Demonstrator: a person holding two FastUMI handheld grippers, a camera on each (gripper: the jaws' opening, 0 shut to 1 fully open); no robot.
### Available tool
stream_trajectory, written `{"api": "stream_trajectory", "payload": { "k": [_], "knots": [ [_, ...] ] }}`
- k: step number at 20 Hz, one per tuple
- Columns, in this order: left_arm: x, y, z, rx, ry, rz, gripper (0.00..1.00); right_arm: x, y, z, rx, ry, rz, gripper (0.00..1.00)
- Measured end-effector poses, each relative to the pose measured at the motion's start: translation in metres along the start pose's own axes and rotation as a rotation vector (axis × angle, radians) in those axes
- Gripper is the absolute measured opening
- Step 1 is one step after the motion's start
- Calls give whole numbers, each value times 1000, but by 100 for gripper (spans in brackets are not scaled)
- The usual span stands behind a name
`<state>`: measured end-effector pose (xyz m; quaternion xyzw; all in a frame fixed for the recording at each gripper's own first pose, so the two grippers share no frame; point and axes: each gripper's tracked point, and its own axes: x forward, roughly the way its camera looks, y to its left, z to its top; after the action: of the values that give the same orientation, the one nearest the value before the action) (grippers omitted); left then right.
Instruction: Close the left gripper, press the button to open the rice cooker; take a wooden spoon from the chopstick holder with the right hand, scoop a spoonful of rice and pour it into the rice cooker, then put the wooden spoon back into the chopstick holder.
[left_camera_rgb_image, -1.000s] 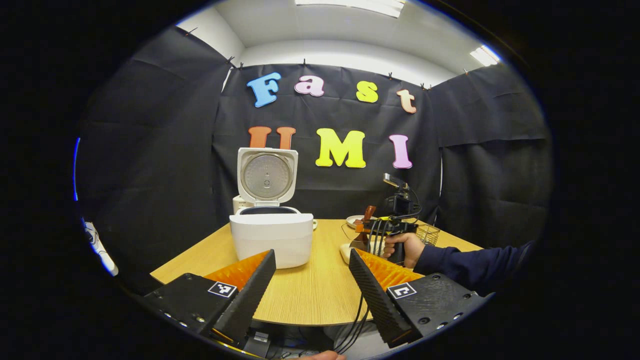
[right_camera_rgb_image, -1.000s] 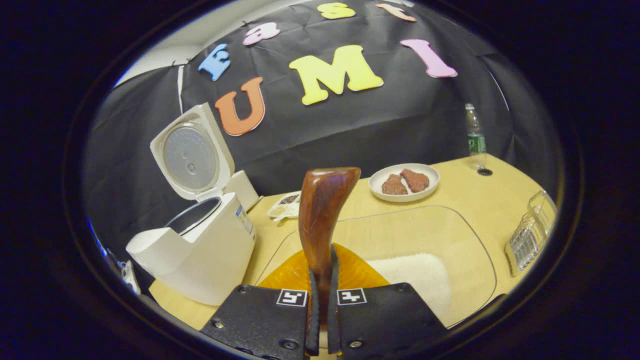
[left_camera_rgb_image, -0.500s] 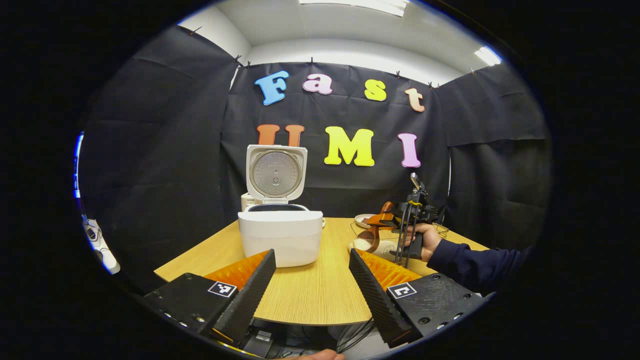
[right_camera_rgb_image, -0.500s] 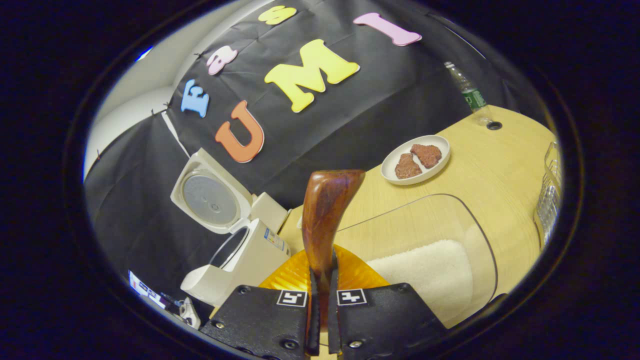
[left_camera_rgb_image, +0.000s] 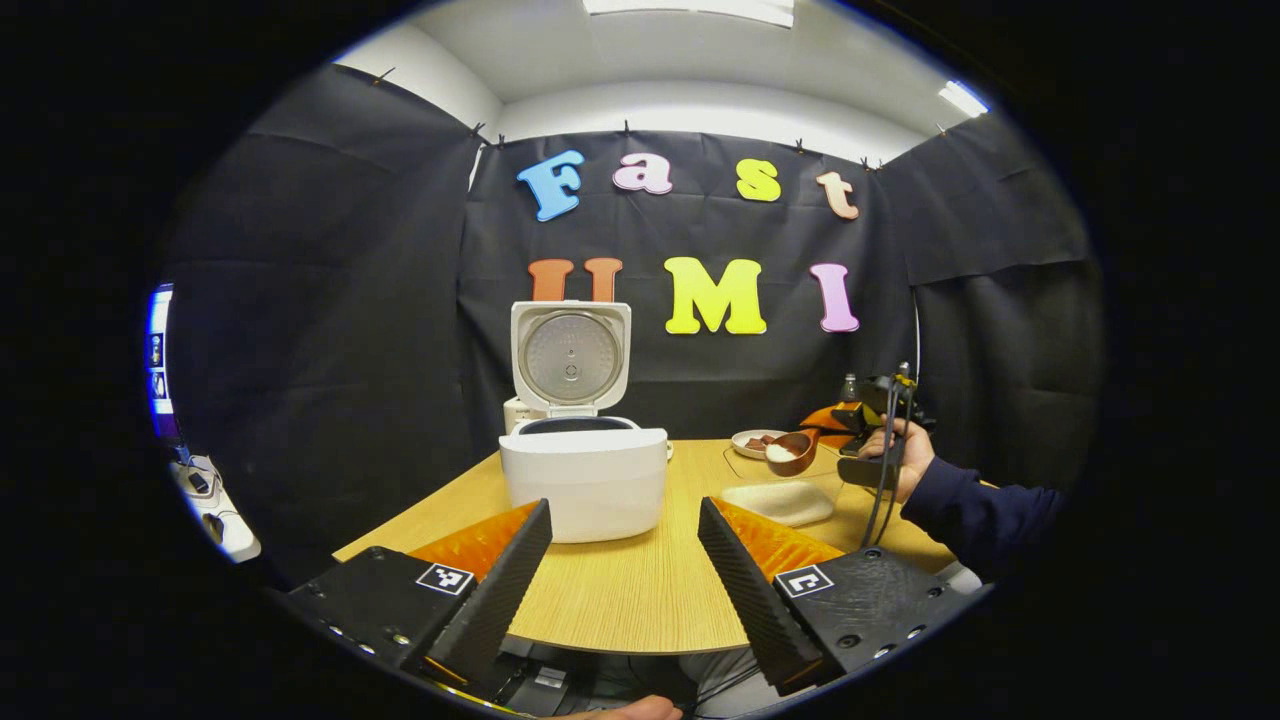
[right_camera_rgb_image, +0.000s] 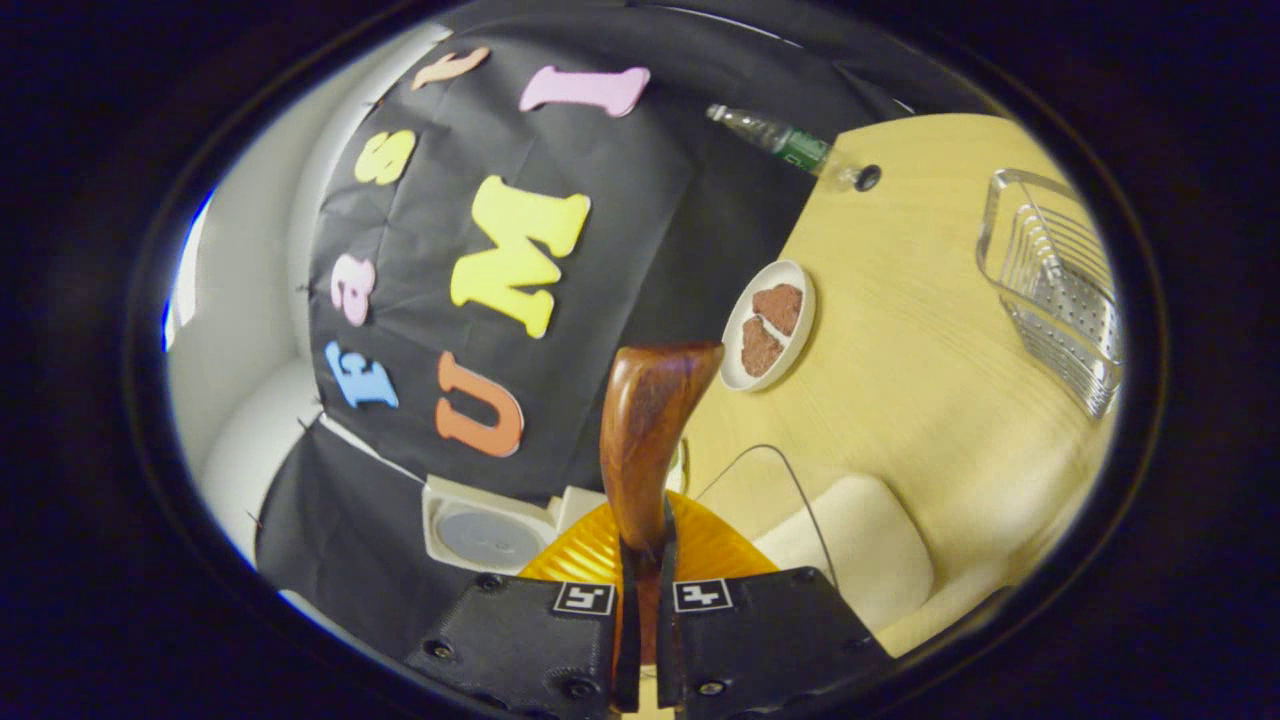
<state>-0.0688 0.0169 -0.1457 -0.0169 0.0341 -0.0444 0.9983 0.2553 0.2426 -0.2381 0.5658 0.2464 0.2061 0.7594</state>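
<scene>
Your right hand-held gripper (right_camera_rgb_image: 640, 640) is pinching the handle of the wooden spoon (right_camera_rgb_image: 645, 440), both fingers pressed on it, and the handle runs straight out ahead along the fingers. In the left gripper view the spoon (left_camera_rgb_image: 790, 455) lies roughly level, its bowl toward the rice cooker (left_camera_rgb_image: 583, 480) and carrying a small white heap of rice. It hangs above the clear rice container (left_camera_rgb_image: 785, 495), just off the hand (left_camera_rgb_image: 900, 460) that holds the gripper.

The coming move turns on this: the cooker sits to the side the spoon's bowl already faces, across a stretch of bare bench (left_camera_rgb_image: 620, 590), with its lid (left_camera_rgb_image: 570, 355) standing upright at the back and the pot mouth open to the top. Judging from that, you need to carry the spoon sideways along its own long axis, keeping the bowl level, until it is over the pot, and only then roll it. Your right hand is the nearer one for this; the left hand-held gripper (left_camera_rgb_image: 625, 560) hangs spread apart and empty at the near edge of the bench, with the cooker in front of it.

The right gripper view is rolled hard over, so the cooker (right_camera_rgb_image: 490, 530) appears low and beside the fingers.

On writing: the cooker carries no print that I can read at this size, and the bottle (right_camera_rgb_image: 785, 145) at the far edge has a green label too small to make out.
</scene>
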Motion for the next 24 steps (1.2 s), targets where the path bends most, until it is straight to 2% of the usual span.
{"api": "stream_trajectory", "payload": {
  "k": [2,4,8,12,16,20,24],
  "knots": [
    [6,6,11,5,-20,22,94,-13,30,21,140,-14,79,8],
    [15,10,20,2,-39,36,94,-19,53,21,252,37,104,8],
    [25,10,31,-34,-35,-1,94,-11,94,15,148,64,108,8],
    [32,23,48,-31,-62,-15,94,24,136,-11,49,134,122,8],
    [33,42,47,-30,-62,-13,94,78,162,-59,-49,209,101,5],
    [27,62,50,-26,-69,29,94,124,183,-110,-129,269,93,10],
    [19,72,46,-41,-65,33,94,159,214,-152,-245,303,138,8]
  ]
}}
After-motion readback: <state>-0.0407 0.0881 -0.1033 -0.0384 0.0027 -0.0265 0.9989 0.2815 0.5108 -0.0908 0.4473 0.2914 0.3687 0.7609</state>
